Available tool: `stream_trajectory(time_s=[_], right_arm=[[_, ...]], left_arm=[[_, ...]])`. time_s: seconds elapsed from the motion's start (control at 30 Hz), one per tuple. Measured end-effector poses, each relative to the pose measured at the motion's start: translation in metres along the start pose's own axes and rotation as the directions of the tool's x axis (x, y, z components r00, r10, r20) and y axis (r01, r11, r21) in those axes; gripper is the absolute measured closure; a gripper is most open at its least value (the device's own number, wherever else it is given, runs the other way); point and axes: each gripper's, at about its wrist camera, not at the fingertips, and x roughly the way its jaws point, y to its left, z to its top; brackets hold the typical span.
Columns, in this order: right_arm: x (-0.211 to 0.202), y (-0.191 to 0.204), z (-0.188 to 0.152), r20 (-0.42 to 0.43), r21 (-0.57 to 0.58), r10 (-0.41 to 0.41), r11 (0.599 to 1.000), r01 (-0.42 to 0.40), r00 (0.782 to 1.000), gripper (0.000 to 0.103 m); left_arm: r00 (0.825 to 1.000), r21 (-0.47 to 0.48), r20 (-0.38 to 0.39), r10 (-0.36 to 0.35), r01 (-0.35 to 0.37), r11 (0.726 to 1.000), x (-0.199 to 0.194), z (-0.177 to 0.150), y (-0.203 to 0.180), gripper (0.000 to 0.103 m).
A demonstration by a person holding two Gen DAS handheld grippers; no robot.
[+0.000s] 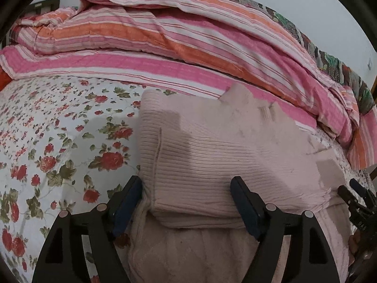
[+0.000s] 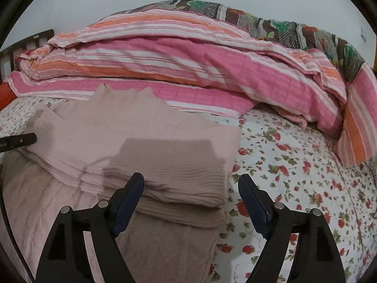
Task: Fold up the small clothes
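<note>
Now the left hand-held gripper [image 1: 187,189] stands open astride the folded pink sweater's [image 1: 212,155] near left corner, pads not pressing. Likewise open, the right hand-held gripper [image 2: 190,187] straddles its right corner on the floral bed sheet [image 2: 294,165].

The left gripper [image 1: 187,197] points forward and downward, and its two fingers stand wide apart. The left finger [image 1: 128,200] and the right finger [image 1: 243,202] both carry dark blue pads. The pads do not press on anything.

The right gripper [image 2: 190,194] has the same pose, tilted downward, with its jaws spread wide and nothing pinched between the pads. In the right wrist view, one finger of the left gripper shows at the left edge.
</note>
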Motion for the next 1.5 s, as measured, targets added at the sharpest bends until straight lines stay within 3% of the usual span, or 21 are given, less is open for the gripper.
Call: stream_trajectory(time_s=[0.13, 0.23, 0.53, 1.5], right_arm=[[0.005, -0.005, -0.002, -0.022, 0.036, 0.005, 0.999, -0.004, 1.0, 0.023], [0.01, -0.009, -0.002, -0.04, 0.062, 0.011, 0.998, -0.008, 0.999, 0.034], [0.009, -0.001, -0.003, -0.033, 0.015, -0.03, 0.999, 0.031, 0.999, 0.033], [0.012, -0.005, -0.004, -0.059, 0.029, -0.016, 0.999, 0.018, 0.998, 0.029]], left_arm=[[1.0, 0.006, 0.005, 0.005, -0.005, 1.0, -0.001, -0.001, -0.001, 0.028], [1.0, 0.005, 0.002, 0.003, -0.003, 1.0, 0.0, 0.0, -0.001, 0.028], [1.0, 0.004, 0.0, 0.003, -0.003, 1.0, 0.0, -0.001, 0.0, 0.027], [1.0, -0.001, -0.003, -0.001, 0.001, 1.0, 0.001, -0.001, 0.0, 0.027]])
